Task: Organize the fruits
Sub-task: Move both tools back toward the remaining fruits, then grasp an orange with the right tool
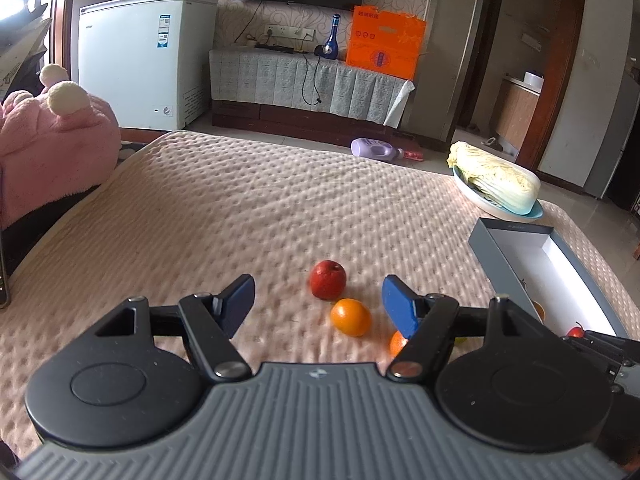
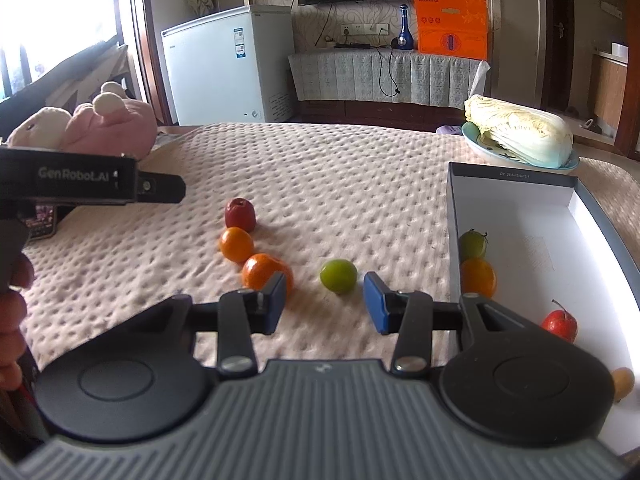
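Four fruits are still lying loose on the quilted beige bedcover (image 2: 340,168): a red apple (image 2: 240,213), an orange (image 2: 236,244) touching it, a second orange (image 2: 264,271) just below that, and a green fruit (image 2: 338,275) a little apart to the right. The open box (image 2: 520,188) is sitting at the right edge of the cover and is already holding a green fruit (image 2: 472,244), an orange (image 2: 478,277), a small red apple (image 2: 559,325) and one tan fruit low in the corner (half hidden by the tool).

The right gripper (image 2: 325,300) is hovering with its jaws parted and nothing between them, the loose green fruit lying just beyond the tips. The left gripper (image 1: 318,300) is standing wider apart, also empty, framing the red apple and the first orange.

Several things could be going wrong here. The fruits are round and the cover is soft and dimpled, so a pad nudging one off centre could be sending it rolling. The apple and first orange are touching, so closing on one may be pushing the other. The two tools are working close together and could be colliding.

Beyond the bed, a plate (image 2: 476,140) with a napa cabbage (image 2: 520,132) is sitting near the box, a pink plush toy (image 2: 116,124) is resting at the left, and a white chest freezer (image 2: 224,68), a wall television and an orange carton (image 2: 452,26) are lining the far wall.
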Action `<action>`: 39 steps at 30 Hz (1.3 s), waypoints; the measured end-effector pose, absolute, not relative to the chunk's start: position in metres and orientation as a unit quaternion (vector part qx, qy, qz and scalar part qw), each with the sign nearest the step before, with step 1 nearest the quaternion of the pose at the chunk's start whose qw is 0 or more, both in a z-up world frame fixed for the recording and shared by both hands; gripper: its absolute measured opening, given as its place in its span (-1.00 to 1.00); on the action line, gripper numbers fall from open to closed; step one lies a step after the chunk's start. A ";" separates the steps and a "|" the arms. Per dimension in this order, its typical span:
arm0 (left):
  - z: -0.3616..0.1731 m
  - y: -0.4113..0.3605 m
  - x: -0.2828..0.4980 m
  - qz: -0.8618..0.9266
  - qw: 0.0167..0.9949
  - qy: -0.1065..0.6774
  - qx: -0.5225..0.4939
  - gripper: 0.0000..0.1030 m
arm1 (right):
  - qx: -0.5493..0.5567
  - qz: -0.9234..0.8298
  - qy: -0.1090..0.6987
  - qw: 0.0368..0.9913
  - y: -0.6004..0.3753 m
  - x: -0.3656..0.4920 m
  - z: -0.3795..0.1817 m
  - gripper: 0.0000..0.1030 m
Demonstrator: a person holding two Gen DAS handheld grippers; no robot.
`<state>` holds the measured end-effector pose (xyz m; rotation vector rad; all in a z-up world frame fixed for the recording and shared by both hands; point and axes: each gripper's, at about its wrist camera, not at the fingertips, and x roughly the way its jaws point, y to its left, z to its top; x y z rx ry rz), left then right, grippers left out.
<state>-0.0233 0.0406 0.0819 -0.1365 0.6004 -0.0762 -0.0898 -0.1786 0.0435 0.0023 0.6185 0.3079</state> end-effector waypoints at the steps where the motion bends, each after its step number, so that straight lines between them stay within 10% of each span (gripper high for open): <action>1: 0.082 0.043 -0.023 -0.035 0.952 0.295 -0.069 0.46 | 0.001 0.153 0.304 0.940 -0.178 -0.090 0.044 -0.12; 39: 0.071 0.068 -0.017 -0.013 0.943 0.321 -0.090 0.46 | -0.020 0.166 0.333 0.928 -0.122 -0.055 0.009 -0.11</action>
